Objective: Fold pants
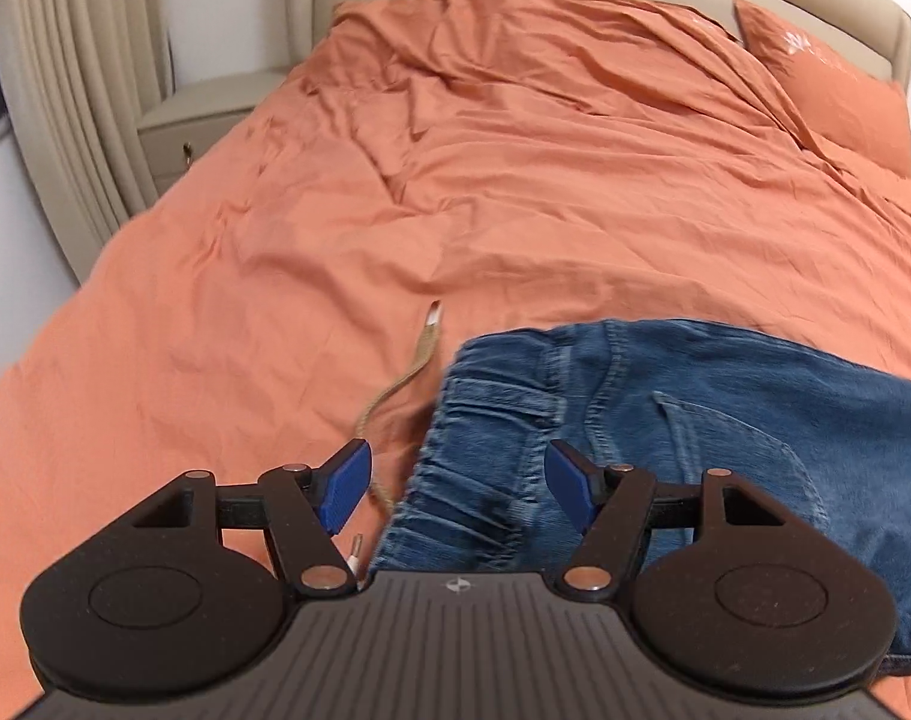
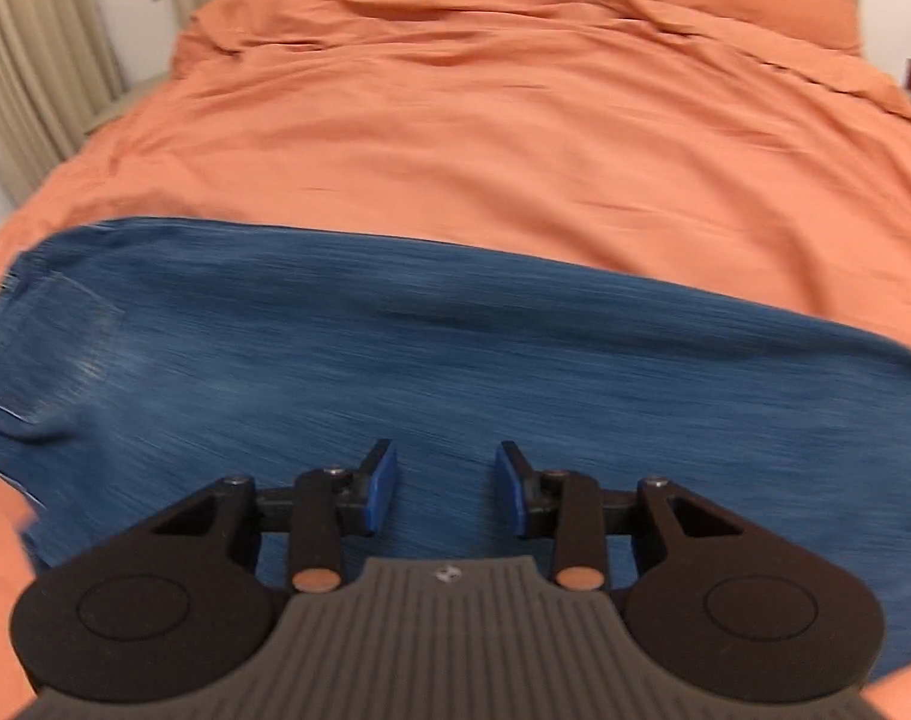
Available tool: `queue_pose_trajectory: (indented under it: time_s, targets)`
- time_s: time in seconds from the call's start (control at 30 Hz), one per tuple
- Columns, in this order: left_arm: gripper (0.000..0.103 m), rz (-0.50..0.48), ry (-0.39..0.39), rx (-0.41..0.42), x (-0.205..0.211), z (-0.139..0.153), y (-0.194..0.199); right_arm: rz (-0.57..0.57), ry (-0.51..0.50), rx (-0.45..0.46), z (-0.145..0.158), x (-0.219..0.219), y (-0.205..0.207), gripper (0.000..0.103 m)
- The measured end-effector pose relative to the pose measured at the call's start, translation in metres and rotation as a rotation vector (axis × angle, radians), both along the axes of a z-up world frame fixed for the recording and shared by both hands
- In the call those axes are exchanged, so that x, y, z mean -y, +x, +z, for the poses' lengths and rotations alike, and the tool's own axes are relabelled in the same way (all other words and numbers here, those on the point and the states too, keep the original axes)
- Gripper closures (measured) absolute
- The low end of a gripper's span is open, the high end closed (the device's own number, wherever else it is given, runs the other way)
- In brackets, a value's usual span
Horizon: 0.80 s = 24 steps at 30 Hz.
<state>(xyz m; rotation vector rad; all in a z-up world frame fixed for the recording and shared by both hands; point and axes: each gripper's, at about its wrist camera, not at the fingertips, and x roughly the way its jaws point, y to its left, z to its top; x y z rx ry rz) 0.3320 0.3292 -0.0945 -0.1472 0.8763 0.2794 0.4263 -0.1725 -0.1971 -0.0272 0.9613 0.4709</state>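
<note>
- Left wrist view: left gripper (image 1: 458, 483) hanging over the waistband end of the blue jeans (image 1: 665, 420), blue fingers (image 1: 344, 483) spread wide, nothing pinched between them, cloth lying below and apart from the pads.
- Jeans spread on the orange duvet (image 1: 395, 180) of the bed, elastic waistband bunched at the near left, back pocket stitching facing up, legs running off to the right edge of the view.
- Tan drawstring (image 1: 422, 354) trailing loose out of the waistband onto the duvet, one tip beside the left finger; likely to need tucking before any further fold.
- Plenty of bare duvet beyond and to the left of the jeans; pillow (image 1: 827, 84) at the far right, bedside cabinet (image 1: 203, 114) and curtain (image 1: 65, 90) well apart on the left.
- Right wrist view: right gripper (image 2: 446, 489) over the middle of the denim, fingers (image 2: 380, 489) at a moderate gap, empty, no cloth caught; picture streaked with motion blur.
- Jeans here a single long band across the bed, pocket at the left, rounded far end at the right; apparently already laid leg on leg lengthwise, so judged about halfway.
- Left to do, by that reading: crosswise folds bringing the leg end toward the waistband.
- Far long edge of the denim clean and straight, wide open duvet beyond it for moving.
</note>
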Motion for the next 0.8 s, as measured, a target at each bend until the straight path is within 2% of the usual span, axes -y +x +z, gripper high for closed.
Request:
queue_pose_trajectory:
  time_s: [0.1, 0.23, 0.27, 0.3, 0.33, 0.4, 0.5, 0.57, 0.63, 0.7, 0.8]
  targets:
    - [0.025, 0.022, -0.068, -0.001, -0.019, -0.016, 0.01, 0.032, 0.018, 0.004, -0.003, -0.041, 0.011, 0.071]
    - [0.027, 0.062, -0.237, 0.005, -0.043, -0.041, 0.029, 0.026, 0.026, 0.013, -0.008, -0.073, 0.034, 0.071]
    - [0.032, 0.062, -0.267, 0.004, -0.047, -0.046, 0.034, 0.014, 0.024, 0.009, -0.01, -0.079, 0.04, 0.071]
    - [0.049, 0.058, -0.281, -0.006, -0.048, -0.05, 0.04, 0.004, 0.02, 0.001, -0.014, -0.085, 0.047, 0.071]
    - [0.058, 0.043, -0.292, -0.021, -0.048, -0.055, 0.047, -0.006, 0.011, -0.005, -0.018, -0.089, 0.054, 0.071]
    - [0.062, 0.023, -0.238, -0.053, -0.043, -0.059, 0.059, -0.024, -0.016, -0.029, -0.028, -0.099, 0.071, 0.071]
    - [0.062, 0.0, -0.149, -0.093, -0.032, -0.061, 0.073, -0.038, -0.041, -0.046, -0.037, -0.101, 0.078, 0.071]
    - [0.061, -0.005, -0.127, -0.099, -0.03, -0.058, 0.076, -0.042, -0.049, -0.043, -0.037, -0.102, 0.077, 0.069]
    - [0.052, 0.009, -0.134, -0.089, -0.033, -0.051, 0.07, -0.037, -0.055, -0.033, -0.031, -0.102, 0.07, 0.069]
    - [0.049, 0.028, -0.135, -0.046, -0.037, -0.037, 0.052, -0.038, -0.043, -0.007, -0.022, -0.097, 0.056, 0.068]
    - [0.035, 0.085, -0.16, -0.013, -0.041, -0.018, 0.017, -0.035, -0.006, 0.023, -0.009, -0.086, 0.022, 0.063]
